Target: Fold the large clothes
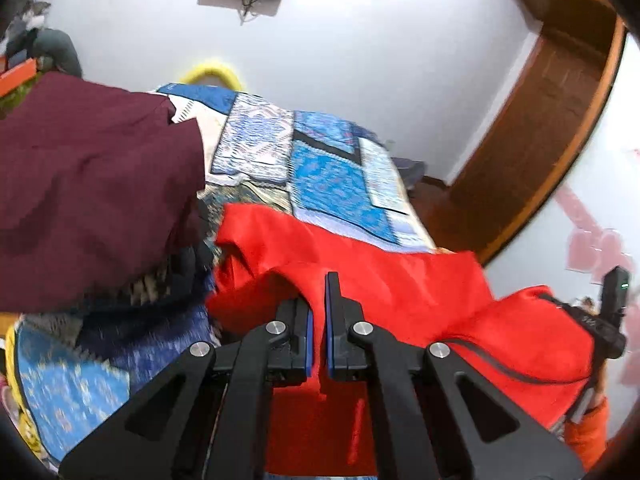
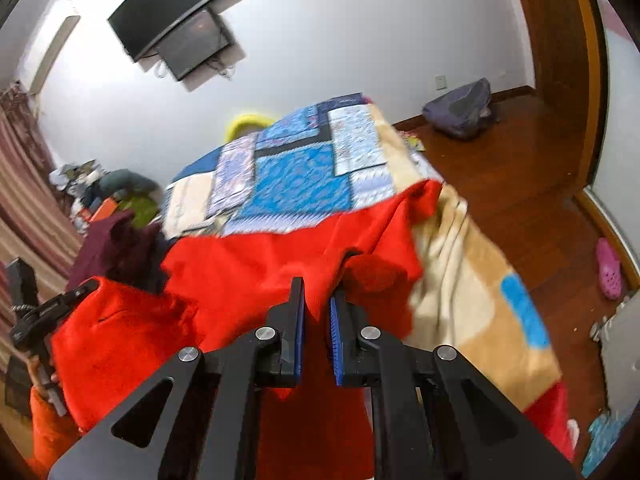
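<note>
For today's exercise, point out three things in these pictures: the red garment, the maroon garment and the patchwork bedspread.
red garment (image 1: 400, 280), left wrist view, on its upper spread cloth.
maroon garment (image 1: 92, 184), left wrist view, on the middle of its cloth.
patchwork bedspread (image 2: 296, 184), right wrist view, on a bright blue patch.

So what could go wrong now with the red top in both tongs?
1. The left tongs and right tongs each pinch only a thin bit of the red top, so it might slip out.
2. The maroon garment lies right beside it and could get dragged along.
3. The top's far part lies on the patchwork blanket and might tug it.
</note>
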`<state>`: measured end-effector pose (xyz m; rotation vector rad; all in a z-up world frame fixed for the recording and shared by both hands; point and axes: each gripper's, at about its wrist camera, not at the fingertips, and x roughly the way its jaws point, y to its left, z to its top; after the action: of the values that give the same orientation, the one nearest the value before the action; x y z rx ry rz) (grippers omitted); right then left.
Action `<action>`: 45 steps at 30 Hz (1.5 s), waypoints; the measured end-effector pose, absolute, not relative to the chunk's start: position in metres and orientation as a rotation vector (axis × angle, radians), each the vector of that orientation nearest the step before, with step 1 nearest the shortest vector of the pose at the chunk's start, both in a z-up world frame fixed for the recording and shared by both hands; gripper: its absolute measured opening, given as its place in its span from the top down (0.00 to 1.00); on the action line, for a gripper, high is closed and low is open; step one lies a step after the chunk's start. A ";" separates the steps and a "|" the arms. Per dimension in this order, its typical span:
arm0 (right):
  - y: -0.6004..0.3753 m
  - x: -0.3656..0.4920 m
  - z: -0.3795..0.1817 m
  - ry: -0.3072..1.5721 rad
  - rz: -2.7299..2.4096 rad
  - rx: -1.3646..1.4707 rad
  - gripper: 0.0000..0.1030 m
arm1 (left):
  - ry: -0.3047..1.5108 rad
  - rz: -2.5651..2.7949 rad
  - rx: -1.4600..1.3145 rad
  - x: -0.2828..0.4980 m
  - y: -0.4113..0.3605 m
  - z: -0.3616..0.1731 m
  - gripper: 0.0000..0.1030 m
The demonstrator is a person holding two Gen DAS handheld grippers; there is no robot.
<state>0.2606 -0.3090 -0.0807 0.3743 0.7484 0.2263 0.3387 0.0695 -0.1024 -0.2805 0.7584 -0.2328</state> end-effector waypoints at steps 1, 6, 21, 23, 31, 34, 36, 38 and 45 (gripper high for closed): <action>-0.311 0.269 -0.083 0.751 0.213 0.374 0.91 | 0.769 -0.209 -0.272 0.354 0.066 -0.106 0.97; -0.328 0.327 -0.104 0.802 0.151 0.385 0.91 | 0.825 -0.125 -0.243 0.420 0.056 -0.131 0.97; -0.353 0.391 -0.147 0.960 0.131 0.421 0.85 | 1.021 0.011 -0.053 0.491 0.037 -0.230 0.81; -0.352 0.384 -0.134 0.932 0.100 0.371 0.80 | 1.024 -0.017 -0.007 0.484 0.031 -0.220 0.50; -0.334 0.326 -0.081 0.828 0.140 0.223 0.77 | 0.825 -0.123 0.128 0.426 0.010 -0.144 0.26; -0.318 0.304 -0.081 0.838 0.193 0.171 0.62 | 0.769 -0.139 0.117 0.400 0.015 -0.129 0.14; -0.308 0.294 -0.086 0.850 0.213 0.150 0.59 | 0.775 -0.141 0.114 0.385 0.020 -0.130 0.14; -0.300 0.288 -0.098 0.884 0.233 0.138 0.59 | 0.805 -0.136 0.119 0.376 0.025 -0.139 0.14; -0.295 0.281 -0.142 1.004 0.245 0.178 0.59 | 0.968 -0.100 0.113 0.365 0.047 -0.203 0.14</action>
<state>0.2807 -0.2953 -0.1424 0.1783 1.0045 0.2448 0.3647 0.0466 -0.2031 0.1127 0.9682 -0.0997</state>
